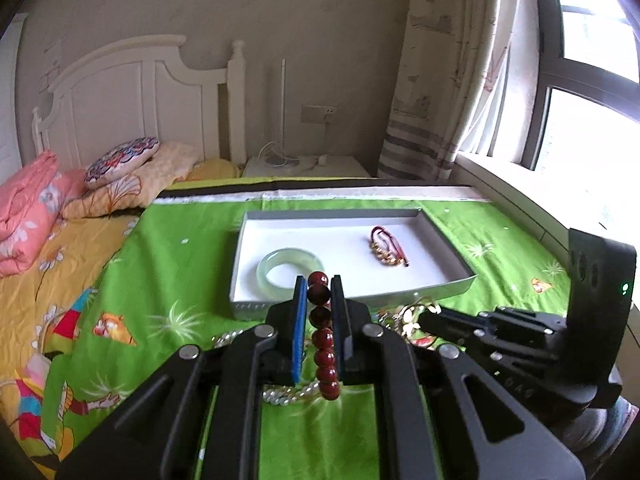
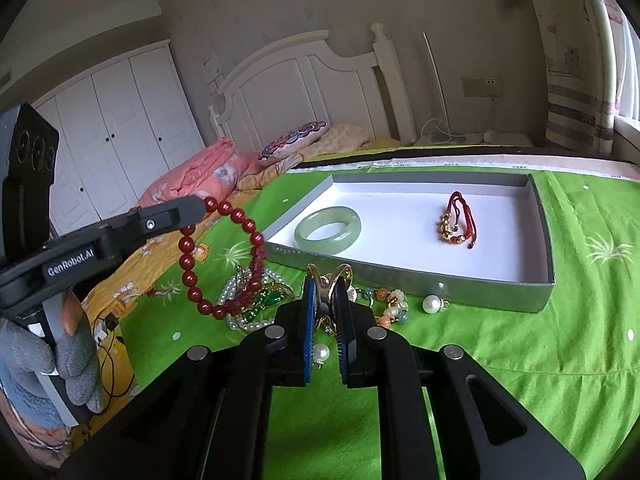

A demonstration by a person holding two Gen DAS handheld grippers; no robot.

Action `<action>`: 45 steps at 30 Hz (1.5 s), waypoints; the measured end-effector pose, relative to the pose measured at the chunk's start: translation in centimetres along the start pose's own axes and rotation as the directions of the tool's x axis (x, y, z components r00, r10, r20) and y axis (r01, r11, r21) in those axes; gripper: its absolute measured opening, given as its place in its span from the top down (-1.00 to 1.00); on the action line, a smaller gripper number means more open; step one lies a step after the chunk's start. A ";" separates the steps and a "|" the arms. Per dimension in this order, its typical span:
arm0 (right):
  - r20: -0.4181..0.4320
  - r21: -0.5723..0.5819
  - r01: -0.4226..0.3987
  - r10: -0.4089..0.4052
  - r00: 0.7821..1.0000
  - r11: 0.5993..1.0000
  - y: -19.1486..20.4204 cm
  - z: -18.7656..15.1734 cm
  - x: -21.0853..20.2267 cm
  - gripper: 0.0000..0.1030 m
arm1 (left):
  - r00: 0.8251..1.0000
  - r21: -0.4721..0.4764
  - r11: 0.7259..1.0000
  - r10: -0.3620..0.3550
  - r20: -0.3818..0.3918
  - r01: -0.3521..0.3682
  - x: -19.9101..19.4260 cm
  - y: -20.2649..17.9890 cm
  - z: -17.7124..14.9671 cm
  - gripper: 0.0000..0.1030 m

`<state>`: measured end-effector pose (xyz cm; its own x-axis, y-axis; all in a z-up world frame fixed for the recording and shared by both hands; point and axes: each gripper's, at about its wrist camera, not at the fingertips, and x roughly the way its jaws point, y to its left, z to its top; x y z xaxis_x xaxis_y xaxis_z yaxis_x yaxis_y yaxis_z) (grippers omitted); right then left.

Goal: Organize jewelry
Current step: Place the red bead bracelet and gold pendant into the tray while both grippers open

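On the green cloth (image 2: 500, 344) lies one grey tray (image 2: 408, 280) holding two pieces: a jade bangle (image 2: 328, 230) and a red cord bracelet (image 2: 458, 222). Before it sits a loose jewelry pile (image 2: 256, 304) and one pearl (image 2: 431, 304). Left gripper (image 1: 319, 294) is clamped on a red bead bracelet (image 2: 224, 256), lifted; right gripper (image 2: 325, 280) is clamped on a gold piece (image 2: 330, 274). Behind: bed, white headboard (image 2: 304, 80), wardrobe (image 2: 120, 120).

White headboard (image 1: 132, 92) against beige wall (image 1: 280, 12); bright window (image 1: 592, 64) (curtain (image 1: 444, 80) beside it).
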<state>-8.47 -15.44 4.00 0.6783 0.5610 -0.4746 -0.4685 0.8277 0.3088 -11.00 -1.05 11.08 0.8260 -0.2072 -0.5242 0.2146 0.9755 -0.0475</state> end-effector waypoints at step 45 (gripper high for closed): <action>-0.017 0.087 0.358 -0.358 0.934 0.930 -8.6 4.9 0.8 -0.24 | 0.979 0.042 0.981 0.190 -0.073 -0.188 15.9 1.3 6.1 -0.63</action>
<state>-1.12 -22.01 4.97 0.7912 0.2275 -0.5676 -0.1439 0.9714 0.1888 5.58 -3.53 7.88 0.8115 -0.0118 -0.5843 0.0776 0.9931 0.0878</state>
